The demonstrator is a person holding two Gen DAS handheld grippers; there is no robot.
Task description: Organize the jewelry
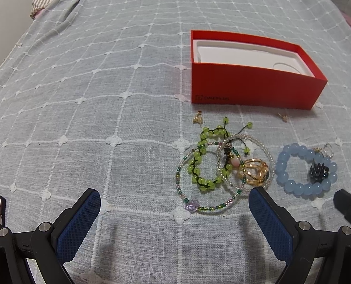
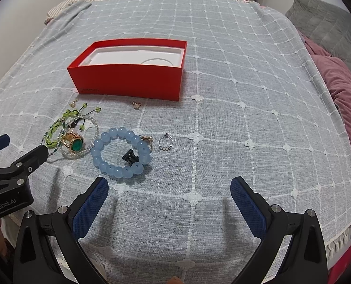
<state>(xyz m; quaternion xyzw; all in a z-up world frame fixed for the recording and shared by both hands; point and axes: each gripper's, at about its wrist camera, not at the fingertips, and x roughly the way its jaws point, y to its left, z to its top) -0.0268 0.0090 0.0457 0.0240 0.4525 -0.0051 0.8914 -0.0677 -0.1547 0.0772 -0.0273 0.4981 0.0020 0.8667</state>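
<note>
Jewelry clustered on bed (image 2: 222, 94) before open red box (image 2: 128, 80), ready for sorting: blue bead bracelet (image 2: 119, 155), green bead bracelet (image 1: 205, 161). Left gripper (image 1: 175, 203) and right gripper (image 2: 169, 189) spread wide, empty.

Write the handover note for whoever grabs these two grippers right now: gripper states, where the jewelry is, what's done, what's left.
Left hand-held gripper: open, empty, low over the bedspread in front of the tangled pile.
Right hand-held gripper: open, empty, just short of the blue bead bracelet.
Red box: lid off, white tray inside holds no jewelry.
In front of the box: green bead bracelet tangled with thin beaded strands and a gold ring; a small black clip inside the blue bracelet; a small pearl ring beside it; tiny gold pieces near the box front.
Done: nothing boxed.
Left: move every piece into the box.
</note>
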